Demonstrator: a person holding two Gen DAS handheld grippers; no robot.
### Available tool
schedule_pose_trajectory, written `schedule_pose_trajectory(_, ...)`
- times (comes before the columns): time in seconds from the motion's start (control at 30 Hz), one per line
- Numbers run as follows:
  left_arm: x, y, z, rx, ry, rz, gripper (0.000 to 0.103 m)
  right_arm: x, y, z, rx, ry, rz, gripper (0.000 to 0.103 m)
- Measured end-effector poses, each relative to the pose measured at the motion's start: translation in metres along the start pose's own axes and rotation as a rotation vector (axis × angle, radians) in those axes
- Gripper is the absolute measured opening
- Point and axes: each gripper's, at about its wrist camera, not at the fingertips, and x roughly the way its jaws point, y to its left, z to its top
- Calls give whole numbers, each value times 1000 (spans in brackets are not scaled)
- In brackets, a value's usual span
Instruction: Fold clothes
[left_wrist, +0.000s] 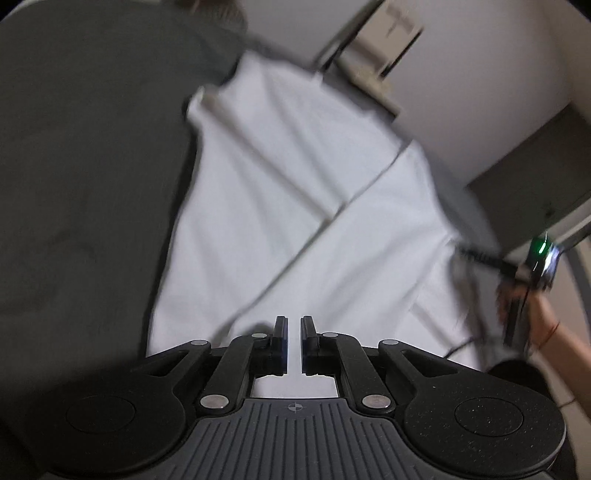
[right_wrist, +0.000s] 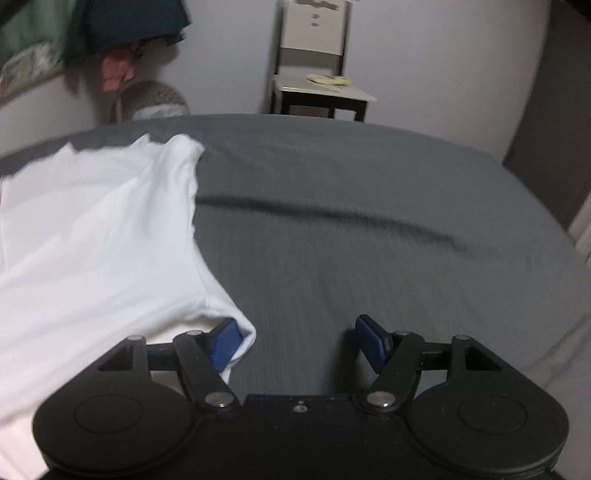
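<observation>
Left tool (left_wrist: 294, 328): jaws nearly together, nothing visibly gripped; tilted down over the white garment (left_wrist: 295, 192).
Right tool (right_wrist: 303, 339): jaws spread wide, pressing on nothing; left pad beside the garment's corner.
Garment: spread on the bed (right_wrist: 369, 240), partly folded.
Bed: dark grey sheet.
Room: pale wall, chair (right_wrist: 317, 74) beyond the bed.

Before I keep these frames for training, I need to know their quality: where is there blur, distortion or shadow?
Left wrist view: the white shirt and the chair are smeared by motion, and the edges bend. Right wrist view: the grey bedsheet is streaked; the right gripper is sharp; lighting is dim.
</observation>
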Motion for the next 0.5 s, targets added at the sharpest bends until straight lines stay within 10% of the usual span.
schedule_pose_trajectory(0.27,16,-37,6,121,-170,-3,4,-25,28,71,-56,-212,204,65)
schedule_pose_trajectory(0.5,33,-51,11,259,-120,-27,4,90,55,179,38,64,270,60)
